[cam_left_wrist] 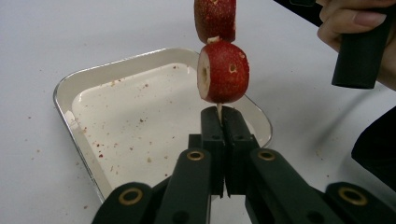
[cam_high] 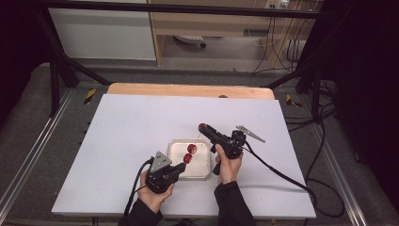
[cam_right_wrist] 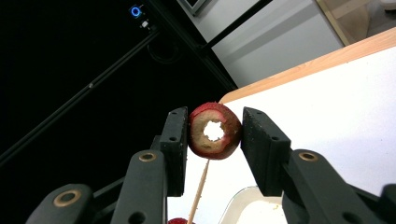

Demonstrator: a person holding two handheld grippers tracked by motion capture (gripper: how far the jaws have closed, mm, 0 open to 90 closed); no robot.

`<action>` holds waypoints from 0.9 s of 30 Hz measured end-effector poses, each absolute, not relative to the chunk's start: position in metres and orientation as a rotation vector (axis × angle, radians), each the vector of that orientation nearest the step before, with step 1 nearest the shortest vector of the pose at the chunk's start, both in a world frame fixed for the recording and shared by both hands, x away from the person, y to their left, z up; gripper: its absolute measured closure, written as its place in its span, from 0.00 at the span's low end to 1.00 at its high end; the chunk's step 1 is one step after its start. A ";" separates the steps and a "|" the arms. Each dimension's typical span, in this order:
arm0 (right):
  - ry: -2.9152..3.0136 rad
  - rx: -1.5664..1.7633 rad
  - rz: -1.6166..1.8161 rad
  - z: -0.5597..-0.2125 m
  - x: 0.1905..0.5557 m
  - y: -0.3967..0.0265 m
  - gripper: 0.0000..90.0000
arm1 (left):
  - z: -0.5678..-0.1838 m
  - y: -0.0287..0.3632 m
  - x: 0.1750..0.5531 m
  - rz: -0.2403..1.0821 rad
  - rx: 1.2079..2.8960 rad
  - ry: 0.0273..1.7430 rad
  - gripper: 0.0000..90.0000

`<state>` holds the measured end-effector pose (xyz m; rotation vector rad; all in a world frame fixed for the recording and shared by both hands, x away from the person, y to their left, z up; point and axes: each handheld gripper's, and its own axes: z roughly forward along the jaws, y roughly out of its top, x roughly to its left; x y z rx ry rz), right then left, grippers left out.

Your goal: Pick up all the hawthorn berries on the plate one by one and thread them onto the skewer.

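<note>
A thin wooden skewer [cam_left_wrist: 218, 108] rises from my left gripper [cam_left_wrist: 219, 114], whose jaws are shut on its lower end. Two red cored fruit pieces [cam_left_wrist: 223, 71] sit threaded on it, one above the other, over the white tray [cam_left_wrist: 70, 88]. In the high view the left gripper [cam_high: 180, 166] is at the tray's [cam_high: 203, 175] near edge, with the threaded fruit [cam_high: 189, 154] just beyond its tips. My right gripper [cam_high: 203, 127] points up and left past the tray's far edge. It is shut on a third red fruit ring [cam_right_wrist: 215, 130], and the skewer tip [cam_right_wrist: 201, 184] ends just below it.
The tray lies near the middle of a white table top [cam_high: 122, 136], with red crumbs inside it and on the table to its left. A wooden strip [cam_high: 188, 89] runs along the far table edge. Black frame bars and cables stand around the table. A hand [cam_left_wrist: 348, 21] holds the right gripper's handle.
</note>
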<state>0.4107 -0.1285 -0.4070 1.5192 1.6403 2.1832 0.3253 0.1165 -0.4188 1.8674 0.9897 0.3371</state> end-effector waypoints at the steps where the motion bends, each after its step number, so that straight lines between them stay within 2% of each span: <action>1: 1.636 1.518 2.183 -0.407 0.411 -0.128 0.69 | -0.419 0.116 0.325 0.346 1.872 0.991 0.98; 27: 1.616 1.542 2.234 -0.413 0.405 -0.122 0.70 | -0.421 0.107 0.330 0.320 1.810 1.031 0.98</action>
